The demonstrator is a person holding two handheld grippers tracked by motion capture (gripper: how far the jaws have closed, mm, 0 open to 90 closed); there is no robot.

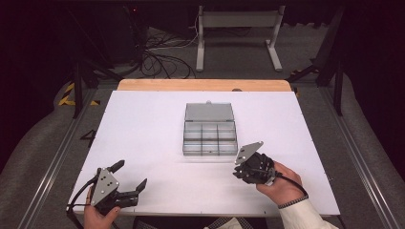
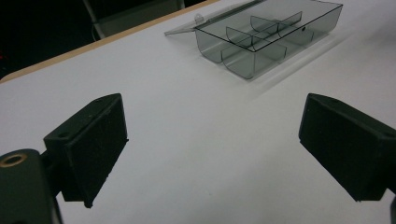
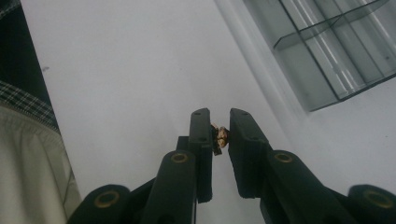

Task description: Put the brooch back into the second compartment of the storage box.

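Note:
An open, clear grey compartment box (image 1: 210, 153) lies at the middle of the white table, its lid (image 1: 209, 112) folded flat behind it; its several compartments look empty. Just right of its front corner a hand holds my right gripper (image 1: 238, 171). In the right gripper view the right gripper (image 3: 219, 116) is shut on a small brass-coloured piece (image 3: 220, 136), with the box (image 3: 327, 60) at the upper right. My left gripper (image 1: 130, 175) rests near the front left edge, jaws wide apart. In the left gripper view the left gripper (image 2: 215, 126) holds nothing, and the box (image 2: 243, 65) lies ahead.
The white table top (image 1: 143, 124) ends in a wooden strip (image 1: 205, 85) at the back. Beyond it are floor cables (image 1: 162, 59) and a white metal stand (image 1: 236, 33). A pale sleeve (image 3: 32, 163) and checked cloth border the right gripper view on the left.

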